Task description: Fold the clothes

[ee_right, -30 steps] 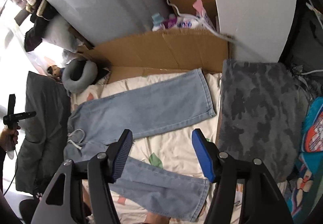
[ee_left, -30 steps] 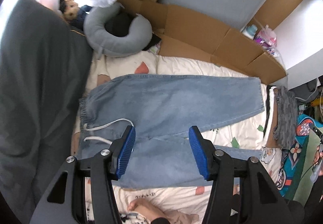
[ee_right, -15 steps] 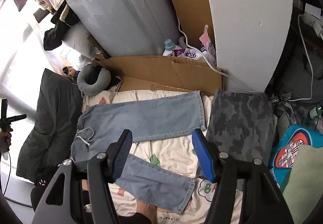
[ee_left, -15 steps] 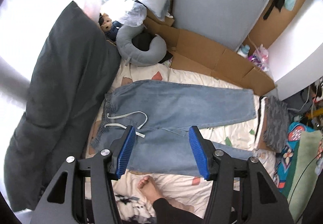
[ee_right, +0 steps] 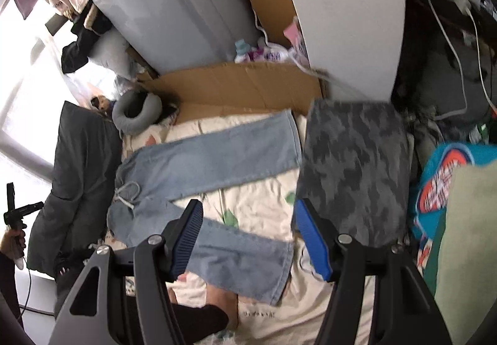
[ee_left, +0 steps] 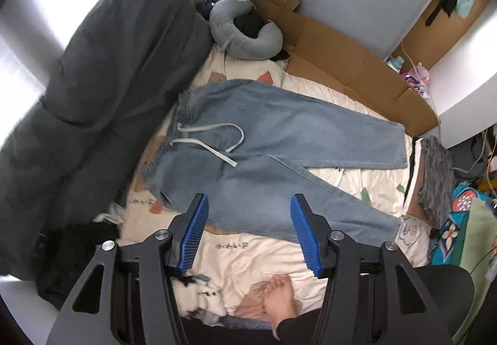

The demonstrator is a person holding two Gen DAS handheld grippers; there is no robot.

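Note:
Light blue jeans [ee_left: 273, 155] lie flat on a cream bedsheet [ee_left: 248, 255], legs spread in a V toward the right, white drawstring [ee_left: 217, 143] at the waist on the left. My left gripper [ee_left: 248, 233] hangs open above the near leg, holding nothing. In the right wrist view the jeans [ee_right: 211, 155] spread from waist at left to cuffs at right. My right gripper [ee_right: 248, 239] is open above the near leg's cuff [ee_right: 248, 264], empty.
A dark grey duvet [ee_left: 93, 90] lies along the left. A grey neck pillow [ee_left: 245, 34] and cardboard [ee_left: 357, 71] sit behind the jeans. A grey camouflage cushion [ee_right: 351, 171] borders the right side. A person's bare foot [ee_left: 279, 298] rests on the sheet below the grippers.
Both grippers rose and pulled back over the second, showing more of the bed. The left view shifted left and tilted; the right one then dipped closer to the near cuff.

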